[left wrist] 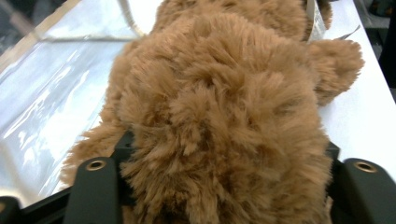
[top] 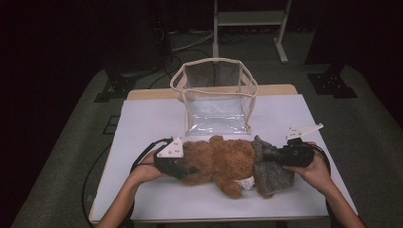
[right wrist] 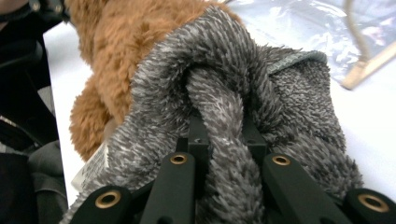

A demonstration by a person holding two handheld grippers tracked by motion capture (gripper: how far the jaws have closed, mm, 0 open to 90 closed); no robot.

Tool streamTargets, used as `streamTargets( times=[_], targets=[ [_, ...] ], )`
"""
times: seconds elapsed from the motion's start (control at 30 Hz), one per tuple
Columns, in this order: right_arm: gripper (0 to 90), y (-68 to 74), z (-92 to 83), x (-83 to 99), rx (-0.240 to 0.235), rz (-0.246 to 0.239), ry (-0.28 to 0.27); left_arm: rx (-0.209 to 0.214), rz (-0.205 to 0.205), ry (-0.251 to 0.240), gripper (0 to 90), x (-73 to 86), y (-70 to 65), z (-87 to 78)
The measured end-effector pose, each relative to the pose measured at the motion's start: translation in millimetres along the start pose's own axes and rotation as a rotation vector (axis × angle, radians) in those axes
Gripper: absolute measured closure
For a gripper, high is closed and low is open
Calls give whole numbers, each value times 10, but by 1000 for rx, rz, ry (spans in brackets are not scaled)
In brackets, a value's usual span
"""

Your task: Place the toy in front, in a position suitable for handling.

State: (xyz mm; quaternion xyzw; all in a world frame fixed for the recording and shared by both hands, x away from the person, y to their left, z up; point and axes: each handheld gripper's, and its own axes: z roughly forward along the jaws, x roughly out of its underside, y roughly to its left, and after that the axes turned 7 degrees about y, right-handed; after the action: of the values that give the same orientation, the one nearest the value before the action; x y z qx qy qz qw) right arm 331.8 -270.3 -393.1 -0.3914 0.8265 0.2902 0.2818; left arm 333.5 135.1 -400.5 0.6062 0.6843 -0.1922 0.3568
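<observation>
- High view: the brown plush toy (top: 216,164) lies across the near part of the white table (top: 152,118), its grey knitted garment (top: 271,166) at the right end. The left hand-held gripper (top: 187,169) meets its left end, the right hand-held gripper (top: 266,156) the garment. A clear bag (top: 216,95) stands just beyond.
- Left gripper view: both jaws flank the toy's fur, pressing it.
- Right gripper view: narrow jaws pinch a garment fold; the white tag (right wrist: 91,168) is unreadable.
</observation>
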Motion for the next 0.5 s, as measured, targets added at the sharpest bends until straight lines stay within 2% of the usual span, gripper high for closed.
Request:
streamTargets(
  times=[0.1,0.17,0.2,0.3,0.4,0.5],
  targets=[
    [792,-42,-85,20,7,14,-13,1,20,-6,377,-106,1,126],
    [792,-62,-182,45,26,24,-25,13,17,-18,379,-203,8,254],
    [792,-77,-232,58,36,27,-27,13,17,-18,380,-203,8,254],
    [792,-121,-391,105,64,45,-37,32,40,-30,382,-388,4,450],
    [793,-164,-532,163,85,57,-42,38,46,-25,387,-478,10,510],
    [793,-178,-538,193,90,62,-46,24,44,1,388,-495,25,457]
  ],
)
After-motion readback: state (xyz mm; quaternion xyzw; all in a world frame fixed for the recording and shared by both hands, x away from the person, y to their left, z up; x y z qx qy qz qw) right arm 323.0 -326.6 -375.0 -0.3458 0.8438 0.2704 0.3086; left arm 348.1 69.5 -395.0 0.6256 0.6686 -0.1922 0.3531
